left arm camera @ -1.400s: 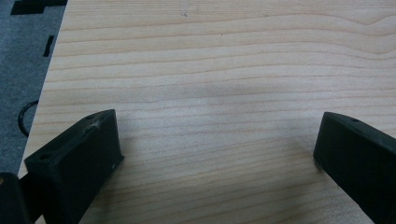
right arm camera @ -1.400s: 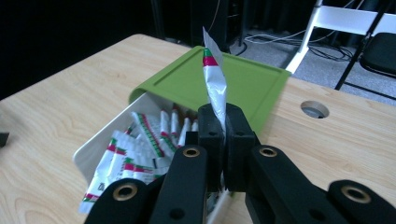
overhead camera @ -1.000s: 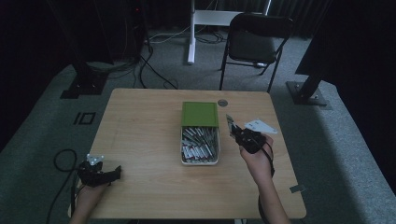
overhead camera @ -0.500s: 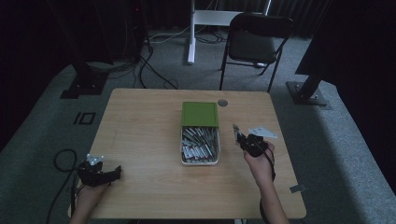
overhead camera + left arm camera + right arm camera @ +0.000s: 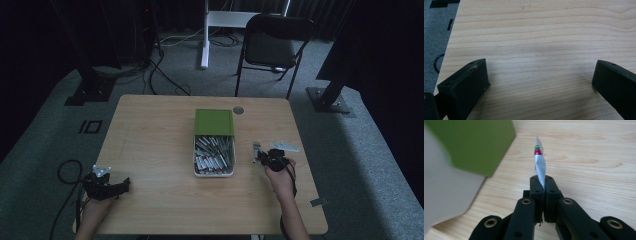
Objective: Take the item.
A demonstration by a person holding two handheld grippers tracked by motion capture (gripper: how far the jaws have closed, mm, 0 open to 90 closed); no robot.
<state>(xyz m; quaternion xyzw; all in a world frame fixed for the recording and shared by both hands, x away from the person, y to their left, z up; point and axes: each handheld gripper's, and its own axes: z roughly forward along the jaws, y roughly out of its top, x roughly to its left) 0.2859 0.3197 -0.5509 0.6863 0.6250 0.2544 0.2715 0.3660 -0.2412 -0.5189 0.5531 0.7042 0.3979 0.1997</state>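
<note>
1. Silver sachet [image 5: 540,165]: clamped by its lower end in the right tongs [image 5: 543,185], just right of the white tray [image 5: 196,161] of sachets, low over the bench [image 5: 150,140].
2. Left tongs [image 5: 120,186]: released, nothing between them, well left of the tray at the bench's near corner.
3. Green lid [image 5: 214,122]: touching the tray's far end.

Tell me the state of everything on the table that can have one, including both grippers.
Box: open, full of silver packets.
Green lid: off, lying flat at the box's far end.
Silver packet: pinched between the jaws, sticking out beyond them.
Right gripper: shut on the packet.
Left gripper: open, nothing between the jaws.
</note>
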